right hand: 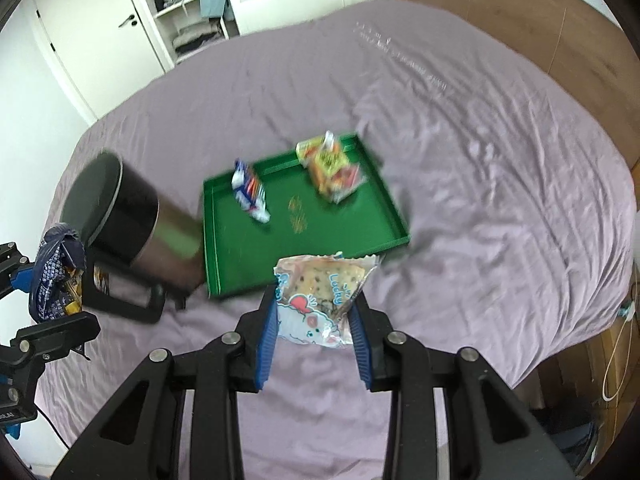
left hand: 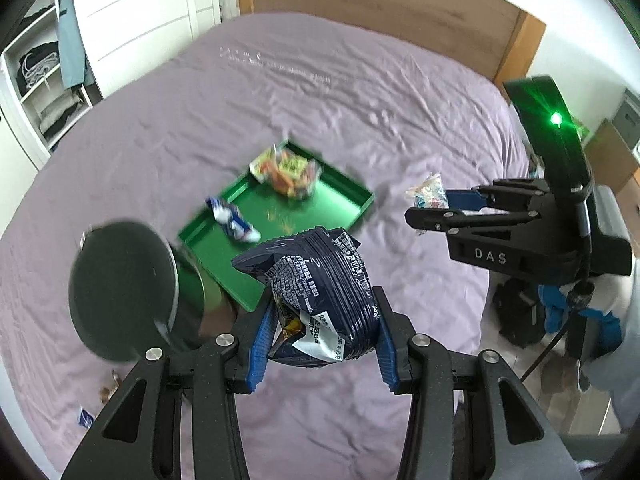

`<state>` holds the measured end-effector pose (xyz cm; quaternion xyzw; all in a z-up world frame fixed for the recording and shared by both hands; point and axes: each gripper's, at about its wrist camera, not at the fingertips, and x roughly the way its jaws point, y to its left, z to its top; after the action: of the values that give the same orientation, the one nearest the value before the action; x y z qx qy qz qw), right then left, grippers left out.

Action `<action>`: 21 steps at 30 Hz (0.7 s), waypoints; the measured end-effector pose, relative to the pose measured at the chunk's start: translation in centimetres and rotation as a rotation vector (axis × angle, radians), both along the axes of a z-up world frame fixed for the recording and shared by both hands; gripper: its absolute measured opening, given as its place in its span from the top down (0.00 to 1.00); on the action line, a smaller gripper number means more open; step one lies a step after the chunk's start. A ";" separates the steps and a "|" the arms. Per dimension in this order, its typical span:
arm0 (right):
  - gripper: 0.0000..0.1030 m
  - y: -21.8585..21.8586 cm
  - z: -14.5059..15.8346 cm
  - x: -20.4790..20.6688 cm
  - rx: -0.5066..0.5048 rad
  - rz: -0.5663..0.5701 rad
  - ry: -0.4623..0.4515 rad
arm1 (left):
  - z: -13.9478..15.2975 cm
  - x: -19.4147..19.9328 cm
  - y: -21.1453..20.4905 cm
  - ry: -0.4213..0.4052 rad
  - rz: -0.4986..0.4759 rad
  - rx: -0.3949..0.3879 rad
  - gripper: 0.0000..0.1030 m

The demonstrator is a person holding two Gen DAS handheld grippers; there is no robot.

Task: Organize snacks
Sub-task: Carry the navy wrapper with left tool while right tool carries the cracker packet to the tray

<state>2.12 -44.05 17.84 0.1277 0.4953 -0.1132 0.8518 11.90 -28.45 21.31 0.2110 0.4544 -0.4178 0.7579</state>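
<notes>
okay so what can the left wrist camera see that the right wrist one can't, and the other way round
Only the left wrist view shows small scraps on the sheet beside the left tool, and a green light on the right tool's body.

Only the right wrist view shows the canister's black handle and a white door.

Both show the green tray holding a blue-white packet and a colourful bag, the dark packet in the left tool, and the clear wrapped snack in the right tool.

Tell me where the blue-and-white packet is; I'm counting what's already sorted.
The blue-and-white packet lies inside the green tray, near its left rim in the right wrist view, between the black canister and the yellow snack bags.
</notes>
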 end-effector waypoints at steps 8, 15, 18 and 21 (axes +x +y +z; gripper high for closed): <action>1.00 -2.9 2.9 3.3 -0.040 0.001 -0.073 | 3.2 3.8 -3.2 -0.042 0.053 -0.049 0.62; 1.00 -4.3 3.6 6.2 -0.089 0.023 -0.087 | 3.8 6.8 -5.2 -0.054 0.117 -0.094 0.61; 1.00 -4.6 3.0 7.2 -0.100 0.031 -0.071 | 2.8 7.6 -5.7 -0.048 0.139 -0.096 0.61; 1.00 -5.2 1.4 8.2 -0.097 0.032 -0.043 | 0.7 8.4 -6.2 -0.026 0.164 -0.079 0.61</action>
<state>10.37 -49.25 19.26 0.0807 0.4727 -0.1207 0.8691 20.34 -34.64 22.05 0.1485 0.4435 -0.3689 0.8032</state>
